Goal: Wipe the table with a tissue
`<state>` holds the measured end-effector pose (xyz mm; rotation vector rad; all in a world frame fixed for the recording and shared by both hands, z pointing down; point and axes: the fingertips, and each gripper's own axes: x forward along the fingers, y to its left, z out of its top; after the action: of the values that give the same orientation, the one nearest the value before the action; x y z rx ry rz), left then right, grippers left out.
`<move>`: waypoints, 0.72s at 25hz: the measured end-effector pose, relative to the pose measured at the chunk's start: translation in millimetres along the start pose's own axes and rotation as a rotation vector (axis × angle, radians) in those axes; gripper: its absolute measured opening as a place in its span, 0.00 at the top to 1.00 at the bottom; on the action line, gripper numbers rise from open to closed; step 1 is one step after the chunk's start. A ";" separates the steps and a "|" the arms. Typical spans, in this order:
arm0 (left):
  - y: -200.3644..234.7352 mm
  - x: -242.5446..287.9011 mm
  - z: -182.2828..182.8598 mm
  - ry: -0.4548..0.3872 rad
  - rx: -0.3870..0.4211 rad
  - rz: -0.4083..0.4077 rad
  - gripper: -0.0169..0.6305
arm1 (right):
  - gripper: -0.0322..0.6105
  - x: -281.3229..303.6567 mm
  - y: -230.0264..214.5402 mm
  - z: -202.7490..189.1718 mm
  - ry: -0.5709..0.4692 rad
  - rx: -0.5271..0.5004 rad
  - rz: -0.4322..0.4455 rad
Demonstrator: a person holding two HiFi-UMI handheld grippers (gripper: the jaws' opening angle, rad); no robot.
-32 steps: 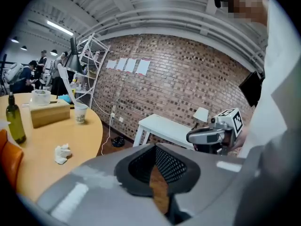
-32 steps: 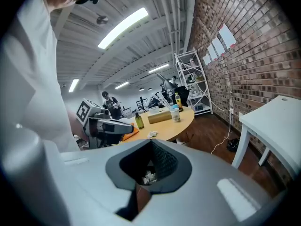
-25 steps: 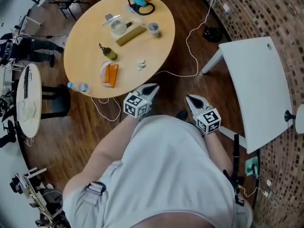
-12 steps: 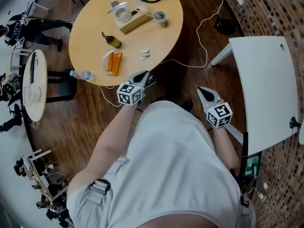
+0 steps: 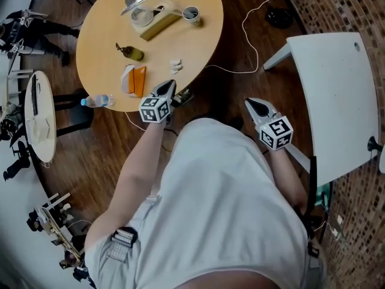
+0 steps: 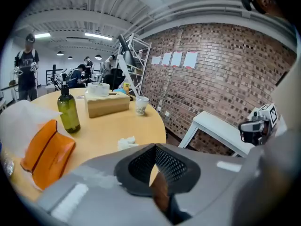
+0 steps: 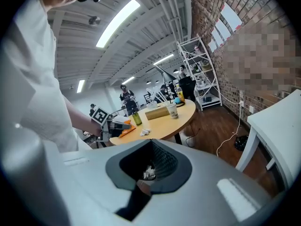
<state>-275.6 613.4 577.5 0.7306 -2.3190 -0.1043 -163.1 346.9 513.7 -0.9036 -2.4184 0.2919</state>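
Tabletop point(image 5: 108, 41) of pale wood, round, fills the upper left of the head view, with a white side table point(image 5: 337, 101) well apart to the right across a dark plank floor point(image 5: 240, 47). A person in pale clothing point(image 5: 216, 209) stands at the near rim, a gripper in each hand.

The left gripper point(image 5: 166, 87) hangs over the tabletop's near edge, jaws clenched with nothing between them. The right gripper point(image 5: 251, 105) sits over the floor between the two tables, jaws pinched together on a small white scrap point(image 7: 150, 172), seemingly tissue.

A long wooden tissue box point(image 5: 159, 26) lies toward the far side. A clear lidded bowl point(image 5: 141, 17) is just beside it; its contents cannot be made out. An orange tissue pack point(image 5: 133, 80) in clear wrap rests near the front edge, just left of the left gripper. A plastic water bottle point(image 5: 99, 100) lies on its side at the rim. An olive-green glass bottle point(image 5: 131, 53) lies between pack and box in the head view and looks upright in the left gripper view. A paper cup point(image 5: 192, 14) stands upright past the box's right end, its inside dark.

The crumpled tissue point(image 5: 175, 64) lies loose on the bare wood, near the left gripper and apart from its jaws.
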 end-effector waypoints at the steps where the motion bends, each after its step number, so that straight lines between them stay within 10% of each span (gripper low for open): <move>1: 7.4 7.1 1.6 0.006 -0.003 0.009 0.96 | 0.94 3.6 -4.0 2.7 0.008 -0.007 -0.003; 9: 54.9 58.1 -3.0 0.212 0.244 0.061 0.72 | 0.94 22.7 -26.5 30.2 0.032 -0.019 -0.060; 18: 74.0 90.9 -13.8 0.360 0.347 -0.051 0.79 | 0.94 28.5 -55.0 40.7 0.044 0.037 -0.175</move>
<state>-356.5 628.8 661.9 0.8963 -1.9914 0.3866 -233.5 323.7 512.1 -0.6694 -2.4242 0.2476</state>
